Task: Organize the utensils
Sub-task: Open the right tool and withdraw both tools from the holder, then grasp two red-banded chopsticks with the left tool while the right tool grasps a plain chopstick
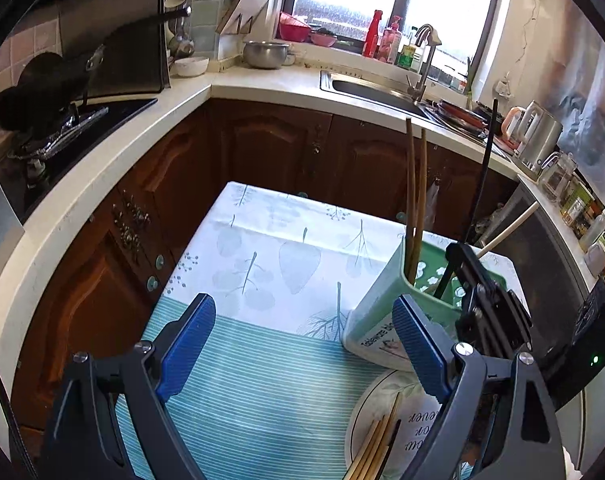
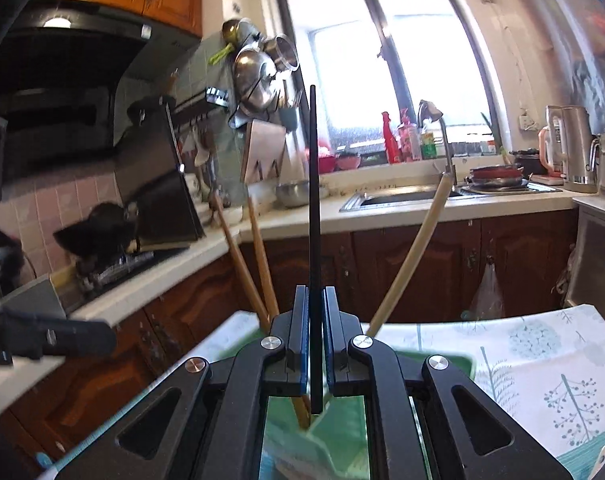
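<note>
The right gripper [image 2: 315,320] is clamped on a black chopstick [image 2: 313,200], held upright so its lower end drops into the green utensil holder [image 1: 386,308] at three o'clock on the tabletop [image 1: 262,360]. The left gripper [image 1: 302,344] hangs spread apart, empty; more chopsticks [image 1: 376,446] wait on the plate [image 1: 362,412].

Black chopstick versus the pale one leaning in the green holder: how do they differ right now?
The black chopstick stands nearly upright, while the pale chopstick leans far to the right. The black chopstick is clamped between the jaws of the right gripper; nothing touches the pale chopstick. The black chopstick looks thinner than the pale chopstick. Both have their lower ends down in the green holder.
</note>
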Demonstrator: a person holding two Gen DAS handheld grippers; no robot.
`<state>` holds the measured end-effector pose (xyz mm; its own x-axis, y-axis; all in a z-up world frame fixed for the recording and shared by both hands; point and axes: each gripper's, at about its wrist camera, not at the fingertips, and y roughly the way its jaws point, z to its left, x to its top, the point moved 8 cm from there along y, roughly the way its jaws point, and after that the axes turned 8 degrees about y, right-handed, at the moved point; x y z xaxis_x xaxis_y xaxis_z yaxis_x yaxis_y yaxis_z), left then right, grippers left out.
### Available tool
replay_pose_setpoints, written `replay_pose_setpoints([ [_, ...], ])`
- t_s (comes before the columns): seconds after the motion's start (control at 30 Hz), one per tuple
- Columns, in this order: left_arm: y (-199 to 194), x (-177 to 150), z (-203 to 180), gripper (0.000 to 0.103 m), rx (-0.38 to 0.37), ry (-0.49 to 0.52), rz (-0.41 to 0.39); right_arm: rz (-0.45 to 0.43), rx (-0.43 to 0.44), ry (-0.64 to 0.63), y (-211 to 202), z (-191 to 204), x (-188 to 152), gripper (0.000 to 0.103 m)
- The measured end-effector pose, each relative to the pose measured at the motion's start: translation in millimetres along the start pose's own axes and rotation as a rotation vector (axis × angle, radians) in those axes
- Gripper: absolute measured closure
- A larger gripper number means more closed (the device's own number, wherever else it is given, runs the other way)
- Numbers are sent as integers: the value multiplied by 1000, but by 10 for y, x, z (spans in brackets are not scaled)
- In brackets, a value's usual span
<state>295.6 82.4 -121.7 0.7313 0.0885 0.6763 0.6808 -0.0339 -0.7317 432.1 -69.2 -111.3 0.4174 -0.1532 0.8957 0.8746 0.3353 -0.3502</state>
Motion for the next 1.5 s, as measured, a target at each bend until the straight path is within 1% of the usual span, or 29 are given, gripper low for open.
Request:
replay_pose_setpoints([
  [0.03,14,-22,6,14,-1,1,3,28,10,-6,25,18,-96,95],
  [0.07,27,-56,6,14,-2,3,9,36,25,0,32,29,-110,90],
  [0.1,27,-82,1,14,-3,3,12,44,23,2,3,38,-162,78],
  [0.17,31,-142,-14,14,-10,4,24,48,13,10,-48,30,-185,69],
  [0.23,19,-192,-33,14,-14,7,34,65,10,13,-105,28,-190,69],
  [0.33,-36,-258,-71,14,-23,21,46,103,0,16,-391,24,-174,68],
  [0.47,-129,-395,-138,14,-35,67,73,203,-25,29,-713,64,-183,68],
  [0.57,-224,-554,-223,14,-42,131,105,286,-48,53,-1029,80,-257,68],
  [0.63,-291,-660,-269,14,-54,164,122,329,-77,71,-1244,73,-355,68],
  [0.7,-370,-804,-328,14,-75,202,146,367,-83,93,-1489,71,-482,68],
  [0.77,-423,-953,-378,14,-112,223,176,427,-86,106,-1722,82,-672,68],
  [0.8,-436,-1043,-407,14,-146,229,202,448,-78,109,-1886,106,-784,68],
  [0.9,-452,-1320,-484,14,-211,266,280,483,-67,113,-2155,148,-1013,68],
  [1.03,-407,-1679,-531,14,-234,329,355,527,-90,105,-2466,166,-1344,68],
  [1.1,-349,-1870,-530,14,-257,337,405,561,-100,112,-2564,172,-1500,68],
  [1.17,-293,-1998,-533,17,-268,338,437,602,-100,127,-2647,178,-1664,68],
  [1.27,-209,-2131,-507,35,-272,340,477,644,-97,144,-2751,170,-1871,68],
  [1.3,-178,-2182,-504,44,-282,335,499,658,-101,151,-2768,149,-1931,68],
  [1.33,-135,-2196,-493,49,-290,331,511,669,-101,159,-2775,132,-1976,68],
  [1.4,-97,-2232,-493,49,-303,329,533,703,-99,186,-2755,105,-2052,68],
  [1.5,-70,-2253,-520,50,-305,359,543,737,-101,210,-2775,69,-2165,68],
])
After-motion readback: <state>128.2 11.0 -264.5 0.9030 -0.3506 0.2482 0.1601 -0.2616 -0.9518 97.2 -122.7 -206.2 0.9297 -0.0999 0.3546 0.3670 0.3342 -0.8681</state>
